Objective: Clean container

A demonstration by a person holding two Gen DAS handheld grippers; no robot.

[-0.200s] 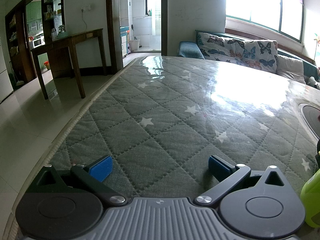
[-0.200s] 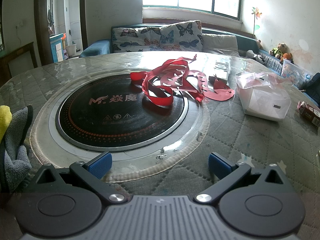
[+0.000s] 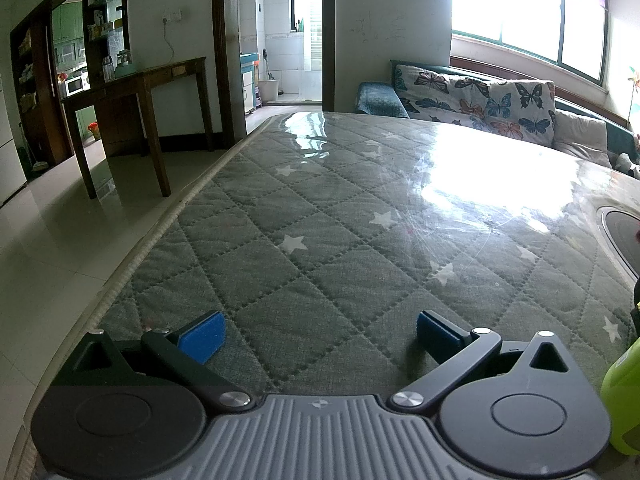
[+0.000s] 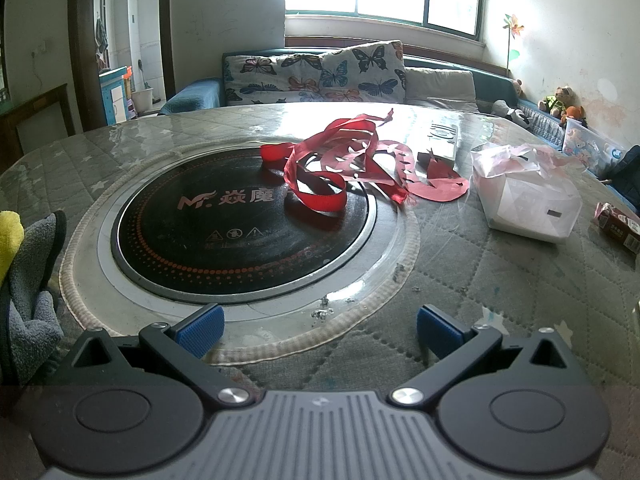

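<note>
Left tool released over bare green quilted desk near its left edge, right tool released, empty, before round black cooktop, red ribbon beyond

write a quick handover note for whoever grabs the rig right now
Left hand-held gripper: open, empty, over bare quilted table.
Right hand-held gripper: open, empty, facing the round cooktop.
Things: green container at the left view's right edge; grey cloth and yellow cloth at the right view's left edge. Red ribbon and white bag lie further back.
Done: nothing visible.
Left: pick up cloth and container, clean it.
</note>
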